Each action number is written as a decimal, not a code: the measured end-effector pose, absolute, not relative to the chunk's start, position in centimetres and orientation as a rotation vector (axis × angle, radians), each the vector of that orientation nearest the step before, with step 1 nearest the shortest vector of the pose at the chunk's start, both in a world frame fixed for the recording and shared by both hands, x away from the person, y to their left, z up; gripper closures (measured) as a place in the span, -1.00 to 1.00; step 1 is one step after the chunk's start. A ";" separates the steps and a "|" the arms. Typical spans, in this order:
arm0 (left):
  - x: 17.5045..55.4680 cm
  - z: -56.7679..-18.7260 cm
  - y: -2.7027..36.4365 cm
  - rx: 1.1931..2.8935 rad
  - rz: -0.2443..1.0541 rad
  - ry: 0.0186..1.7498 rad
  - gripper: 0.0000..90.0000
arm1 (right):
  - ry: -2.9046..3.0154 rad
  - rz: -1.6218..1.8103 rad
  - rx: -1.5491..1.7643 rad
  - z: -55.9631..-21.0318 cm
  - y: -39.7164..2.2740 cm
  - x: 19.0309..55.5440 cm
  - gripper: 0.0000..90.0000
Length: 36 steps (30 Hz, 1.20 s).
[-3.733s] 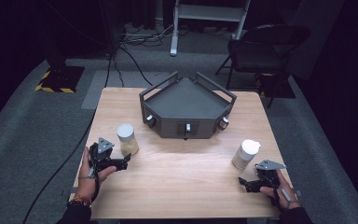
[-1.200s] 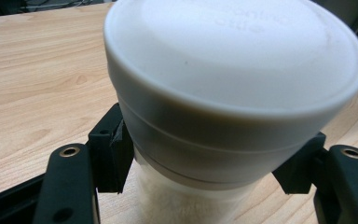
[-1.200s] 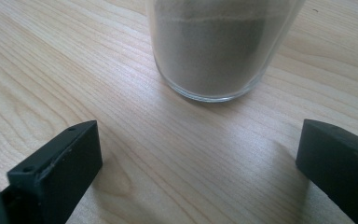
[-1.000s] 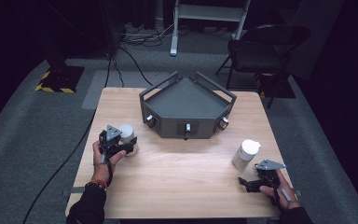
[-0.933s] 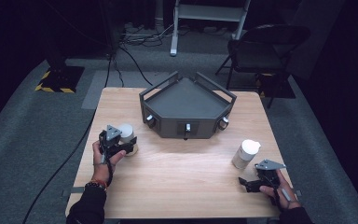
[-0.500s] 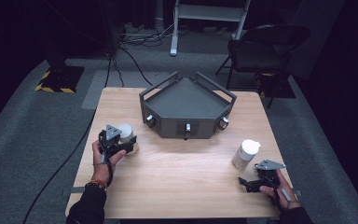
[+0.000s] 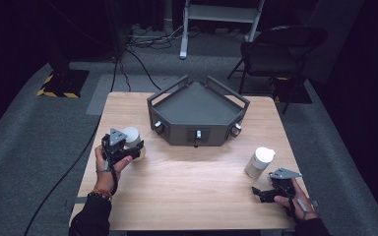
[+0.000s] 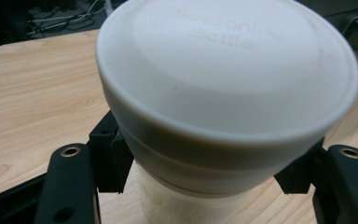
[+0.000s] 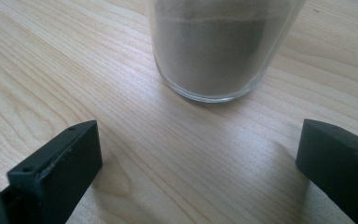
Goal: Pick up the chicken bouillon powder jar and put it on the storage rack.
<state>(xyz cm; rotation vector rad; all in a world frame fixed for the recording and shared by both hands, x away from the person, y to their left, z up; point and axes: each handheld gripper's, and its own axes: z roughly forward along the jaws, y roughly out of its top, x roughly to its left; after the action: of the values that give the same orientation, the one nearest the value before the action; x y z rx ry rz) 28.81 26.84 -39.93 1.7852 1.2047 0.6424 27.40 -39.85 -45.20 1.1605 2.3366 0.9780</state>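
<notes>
A seasoning bottle (image 7: 132, 133) with a white lid (image 8: 223, 60) stands at the table's left. My left gripper (image 7: 137, 151) has its jaws on either side of the bottle's neck just under the lid, shut on it (image 8: 205, 186). A second white-lidded bottle (image 7: 260, 161) stands at the right; its glass body holds grey-brown powder (image 9: 223, 46). My right gripper (image 7: 256, 192) rests on the table just short of that bottle, its jaws open wide and apart from the glass (image 9: 198, 163).
A dark grey five-sided tray (image 7: 197, 132) with handles and knobs sits at the back middle of the wooden table (image 7: 197, 182). Behind the table a folding chair (image 7: 275, 54) stands on the grey floor, with cables (image 7: 142, 39) farther back.
My left gripper moved forward from beside the left bottle and closed around its neck. Over the last second nothing has shifted. The right gripper stayed put.
</notes>
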 end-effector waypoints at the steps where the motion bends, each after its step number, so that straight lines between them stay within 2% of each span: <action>1: 28.8 -39.8 26.8 1.783 0.640 1.202 -0.27 | 2.337 0.978 1.161 -45.2 -39.9 27.4 -1.00; 17: 29.2 -37.1 25.4 1.779 0.657 1.213 -0.26 | 2.337 0.978 1.160 -45.2 -39.9 27.4 -1.00; 36: 31.4 -32.6 23.8 1.744 0.670 1.155 -0.26 | 2.338 0.978 1.159 -45.2 -39.9 27.4 -1.00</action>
<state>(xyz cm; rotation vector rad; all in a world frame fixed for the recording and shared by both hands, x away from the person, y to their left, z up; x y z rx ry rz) 31.42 23.79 -32.59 1.7436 1.1545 0.6697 27.42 -39.87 -45.19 1.1593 2.3378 0.9785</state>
